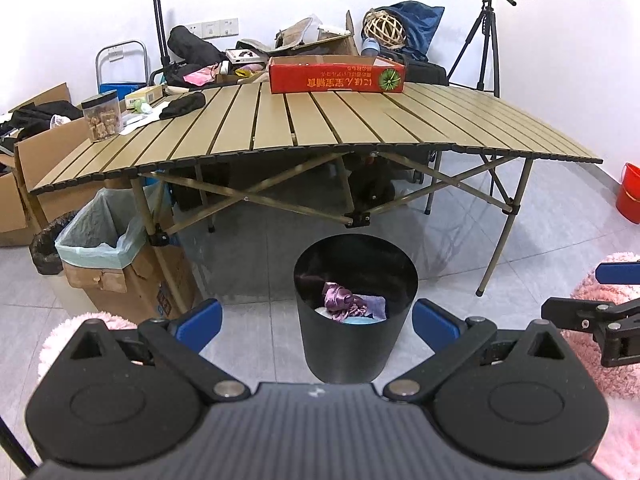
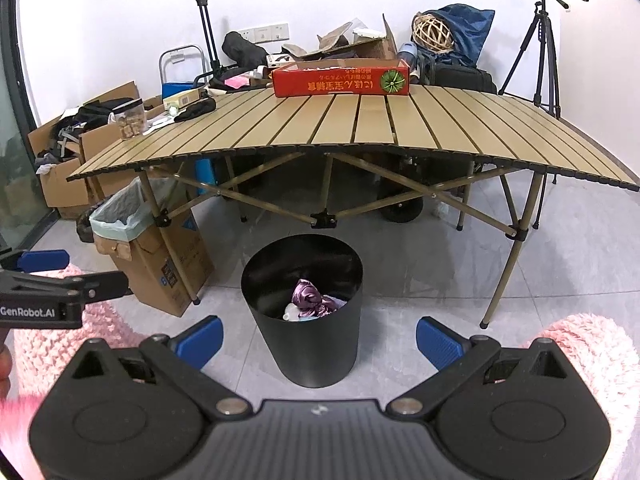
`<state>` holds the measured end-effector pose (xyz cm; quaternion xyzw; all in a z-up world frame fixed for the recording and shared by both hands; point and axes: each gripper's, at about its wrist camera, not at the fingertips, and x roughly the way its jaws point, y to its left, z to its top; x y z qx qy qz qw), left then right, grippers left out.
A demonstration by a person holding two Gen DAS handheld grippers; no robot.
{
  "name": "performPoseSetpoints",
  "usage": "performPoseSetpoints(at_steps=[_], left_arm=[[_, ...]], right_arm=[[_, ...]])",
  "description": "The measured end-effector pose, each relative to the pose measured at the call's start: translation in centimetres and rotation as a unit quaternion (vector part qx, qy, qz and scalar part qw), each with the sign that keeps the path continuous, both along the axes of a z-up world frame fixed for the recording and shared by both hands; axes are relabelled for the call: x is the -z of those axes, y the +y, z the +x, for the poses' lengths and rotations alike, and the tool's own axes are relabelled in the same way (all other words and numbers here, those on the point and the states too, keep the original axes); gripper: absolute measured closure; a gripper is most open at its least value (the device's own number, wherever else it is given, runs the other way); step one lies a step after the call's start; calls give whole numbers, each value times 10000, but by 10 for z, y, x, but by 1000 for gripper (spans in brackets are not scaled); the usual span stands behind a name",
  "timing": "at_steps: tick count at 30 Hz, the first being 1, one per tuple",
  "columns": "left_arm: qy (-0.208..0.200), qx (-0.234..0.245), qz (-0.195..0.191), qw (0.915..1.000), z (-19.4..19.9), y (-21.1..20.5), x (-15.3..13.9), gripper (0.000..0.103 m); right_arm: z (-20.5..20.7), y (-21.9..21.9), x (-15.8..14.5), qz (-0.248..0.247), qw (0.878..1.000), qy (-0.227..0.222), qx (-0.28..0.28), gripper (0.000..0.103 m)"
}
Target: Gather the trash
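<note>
A black round trash bin [image 1: 347, 332] stands on the grey floor in front of the folding table; it also shows in the right wrist view [image 2: 310, 340]. Inside lie a purple shiny wrapper [image 1: 340, 298] and other scraps, with the wrapper also in the right wrist view [image 2: 308, 296]. My left gripper [image 1: 317, 322] is open and empty, held above the floor just short of the bin. My right gripper [image 2: 319, 340] is open and empty, also facing the bin. Each gripper appears at the edge of the other's view.
A slatted tan folding table [image 1: 320, 128] holds a red carton [image 1: 336, 76], a jar of snacks [image 1: 103, 116], a dark cloth [image 1: 182, 105] and small items. A cardboard box lined with a plastic bag [image 1: 120, 264] stands by the left table leg. A tripod [image 1: 486, 36] and red bucket [image 1: 630, 194] stand at the right.
</note>
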<state>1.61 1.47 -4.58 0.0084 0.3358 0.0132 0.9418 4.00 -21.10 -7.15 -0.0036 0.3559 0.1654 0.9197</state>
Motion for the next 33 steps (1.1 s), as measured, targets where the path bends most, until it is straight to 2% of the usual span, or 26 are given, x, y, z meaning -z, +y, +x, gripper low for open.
performPoseSetpoints(at_steps=[33], left_arm=[[-83, 1, -1, 10000, -1, 1, -6, 0]], right_arm=[[0, 1, -2, -2, 10000, -21, 1, 0]])
